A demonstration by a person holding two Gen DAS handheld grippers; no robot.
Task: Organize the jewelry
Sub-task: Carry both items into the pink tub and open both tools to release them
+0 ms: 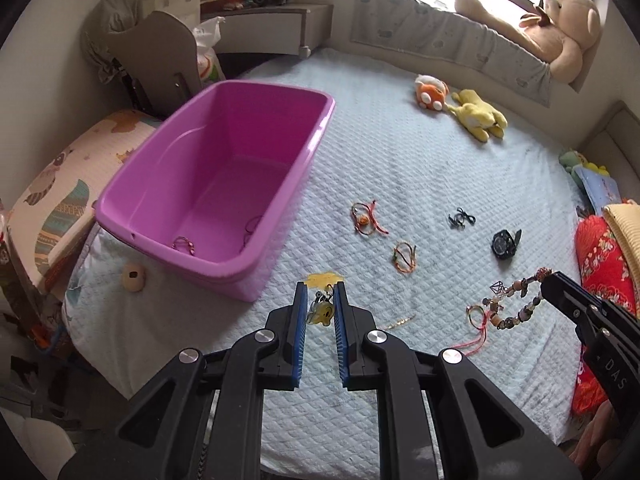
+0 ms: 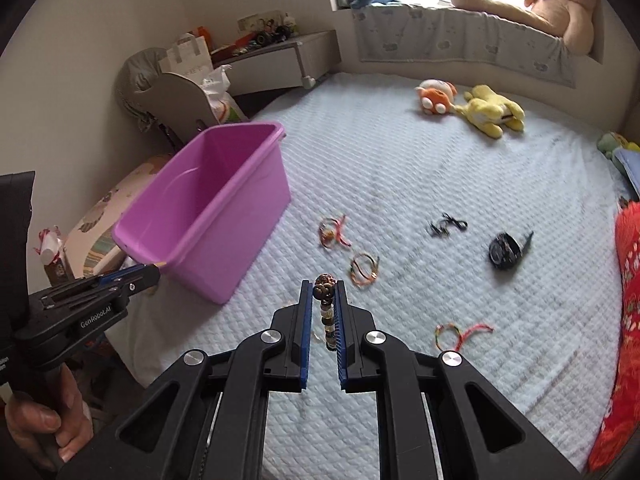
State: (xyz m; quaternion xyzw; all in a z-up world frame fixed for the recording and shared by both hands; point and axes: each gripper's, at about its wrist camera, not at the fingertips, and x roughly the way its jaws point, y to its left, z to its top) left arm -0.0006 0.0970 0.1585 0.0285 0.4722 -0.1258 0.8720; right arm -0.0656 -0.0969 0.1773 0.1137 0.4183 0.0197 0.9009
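A purple bin (image 1: 224,184) stands on the pale blue bed, also in the right wrist view (image 2: 224,208); small bracelets (image 1: 184,245) lie on its floor. My left gripper (image 1: 320,294) is shut on a yellow charm keychain (image 1: 321,311), held just right of the bin's near corner. My right gripper (image 2: 323,292) is shut on a brown beaded bracelet (image 2: 326,312), which hangs from it above the bed in the left wrist view (image 1: 520,304). Loose on the bed lie red-orange string bracelets (image 1: 366,218), (image 1: 405,257), a black cord (image 1: 461,218), a black watch (image 1: 505,243) and a red string bracelet (image 2: 460,332).
Plush toys (image 1: 460,108) lie at the far side of the bed, a big teddy bear (image 1: 560,28) on the window ledge. Red and yellow bedding (image 1: 604,256) is at the right edge. A small beige round thing (image 1: 133,276) lies left of the bin. A chair (image 1: 168,60) stands behind it.
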